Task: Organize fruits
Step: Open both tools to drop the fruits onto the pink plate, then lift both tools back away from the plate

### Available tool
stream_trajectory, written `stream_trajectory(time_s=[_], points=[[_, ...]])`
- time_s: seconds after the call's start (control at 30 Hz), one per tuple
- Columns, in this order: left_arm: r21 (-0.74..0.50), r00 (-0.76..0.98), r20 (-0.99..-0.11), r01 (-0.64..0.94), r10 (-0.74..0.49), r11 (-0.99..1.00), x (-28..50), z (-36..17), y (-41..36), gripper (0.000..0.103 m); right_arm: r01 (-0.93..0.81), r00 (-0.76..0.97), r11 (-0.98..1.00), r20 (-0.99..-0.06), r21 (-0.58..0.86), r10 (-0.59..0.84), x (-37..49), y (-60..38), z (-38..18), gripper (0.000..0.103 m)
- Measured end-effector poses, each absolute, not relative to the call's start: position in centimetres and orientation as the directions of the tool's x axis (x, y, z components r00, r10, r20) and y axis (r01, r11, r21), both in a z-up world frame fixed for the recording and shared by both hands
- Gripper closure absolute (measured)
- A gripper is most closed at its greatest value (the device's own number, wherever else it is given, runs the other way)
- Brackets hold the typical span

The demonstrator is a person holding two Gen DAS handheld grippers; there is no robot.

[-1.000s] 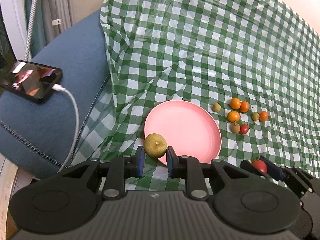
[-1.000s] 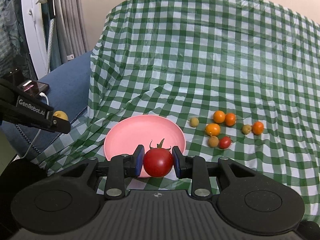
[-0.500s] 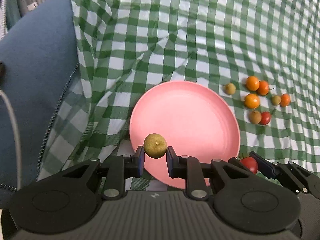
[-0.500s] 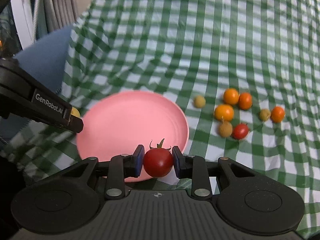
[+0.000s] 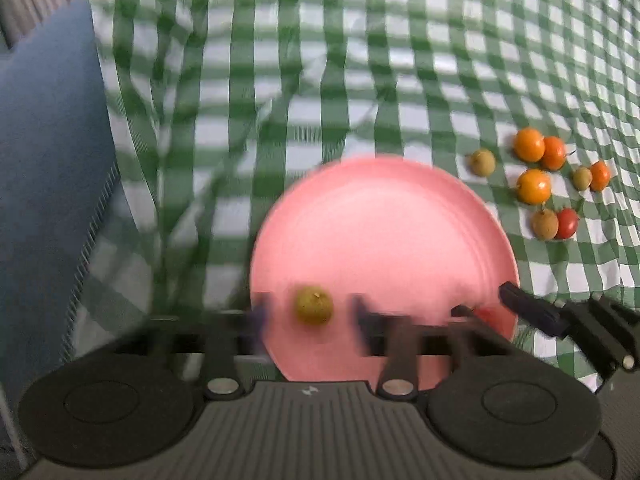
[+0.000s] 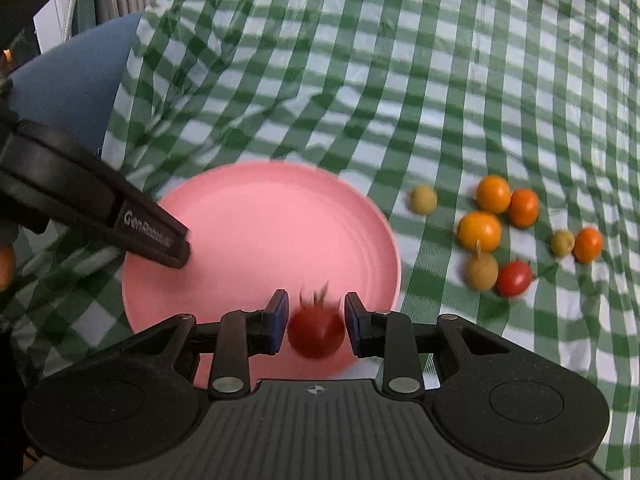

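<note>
Left gripper (image 5: 308, 316) jaws have just opened wide, clear of the green fruit (image 5: 314, 305) over the pink plate (image 5: 384, 216). Right gripper (image 6: 316, 320) jaws have just parted, releasing the red tomato (image 6: 316, 332).

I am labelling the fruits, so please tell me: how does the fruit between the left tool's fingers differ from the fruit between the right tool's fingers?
The fruit at the left tool is a yellow-green round fruit; the one at the right tool is a red tomato.
The tomato has a green stalk with leaves; the green fruit shows only a small stub.
The green fruit has wide gaps to the jaws; the tomato's gaps are narrow.
Both are over the pink plate, and both tools' jaws have just been opening.
</note>
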State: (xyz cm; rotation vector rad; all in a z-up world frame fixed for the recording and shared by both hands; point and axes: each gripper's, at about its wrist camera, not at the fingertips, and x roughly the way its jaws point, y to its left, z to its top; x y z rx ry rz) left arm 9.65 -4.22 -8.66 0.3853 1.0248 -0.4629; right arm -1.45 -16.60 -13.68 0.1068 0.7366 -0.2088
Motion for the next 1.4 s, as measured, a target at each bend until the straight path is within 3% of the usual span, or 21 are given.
stream_trajectory(time_s=[0.03,0.07,0.1,0.27,0.5,0.8,1.4], points=[[0.114,0.481,-0.856,0.531,-0.188,0.840,9.2,-8.0,-4.1,0.000,0.225,0.730,0.974,-0.665,0.018,-0.156,-1.5,-16.6,-13.3,0.042],[0.131,0.527,-0.826,0.523,-0.199,0.842,8.6,-7.2,-3.9,0.000,0.225,0.738,0.974,-0.655,0.010,-0.164,-1.7,-16.5,-12.9,0.031],[0.138,0.547,-0.810,0.529,-0.212,0.837,8.0,-6.5,-3.7,0.000,0.225,0.743,0.974,-0.648,0.002,-0.170,-2.0,-16.4,-12.4,0.026],[0.153,0.561,-0.804,0.518,-0.199,0.841,5.1,-4.3,-1.4,0.000,0.242,0.725,0.969,-0.672,0.041,-0.153,-5.3,-15.6,-10.5,0.016],[0.139,0.542,-0.829,0.437,-0.137,0.889,-1.3,-3.1,4.4,0.000,0.262,0.692,0.959,-0.714,0.108,-0.109,-11.9,-12.7,-9.0,0.014],[0.105,0.599,-0.786,0.374,-0.153,0.921,-6.1,-0.3,8.2,0.000,0.284,0.796,0.958,-0.564,0.029,-0.219,-17.2,-10.2,-4.3,0.011],[0.103,0.710,-0.670,0.379,-0.218,0.919,-11.9,3.7,9.8,0.000,0.276,0.864,0.961,-0.444,0.026,-0.236,-22.7,-7.9,-1.2,0.007]])
